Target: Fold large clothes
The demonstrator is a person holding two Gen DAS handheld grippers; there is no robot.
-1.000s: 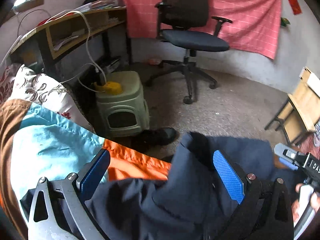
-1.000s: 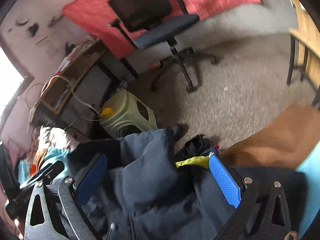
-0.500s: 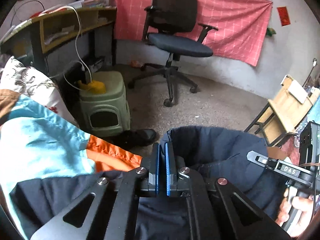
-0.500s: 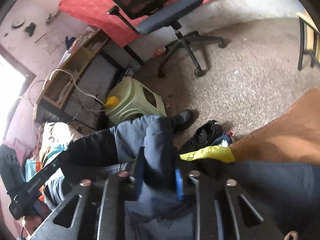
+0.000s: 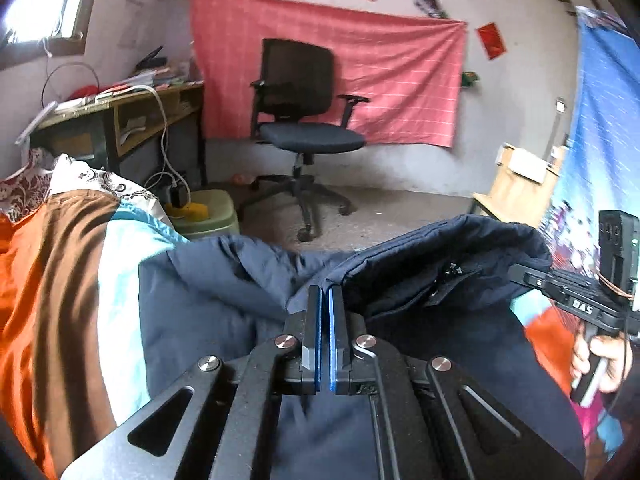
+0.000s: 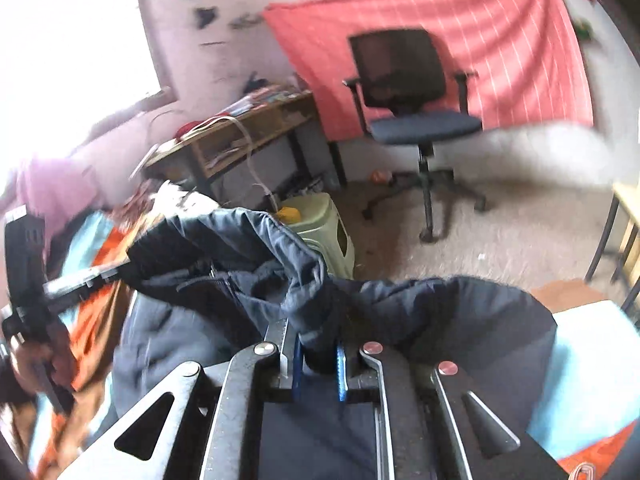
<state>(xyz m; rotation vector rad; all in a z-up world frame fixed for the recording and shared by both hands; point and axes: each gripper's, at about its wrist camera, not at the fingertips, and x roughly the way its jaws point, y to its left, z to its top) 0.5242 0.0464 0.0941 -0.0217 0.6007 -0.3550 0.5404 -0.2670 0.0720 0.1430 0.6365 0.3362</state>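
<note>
A large dark navy padded jacket (image 5: 224, 292) lies over a bed with an orange, brown and light-blue cover (image 5: 60, 280). My left gripper (image 5: 325, 300) is shut on a fold of the jacket's edge and holds it up. My right gripper (image 6: 318, 354) is shut on a thick bunch of the same jacket (image 6: 420, 312), raised above the bed. The jacket sags between the two grippers. The right gripper also shows at the right of the left wrist view (image 5: 576, 304), and the left gripper at the left of the right wrist view (image 6: 76, 280).
A black office chair (image 5: 300, 120) stands before a red cloth on the wall. A green plastic stool (image 5: 208, 216) with a yellow object sits beside the bed. A cluttered desk (image 5: 120, 112) stands at left, a wooden chair (image 5: 516, 184) at right.
Both grippers were open around the jacket one second ago, then shut on it. Since then both have lifted the jacket up from the bed.
</note>
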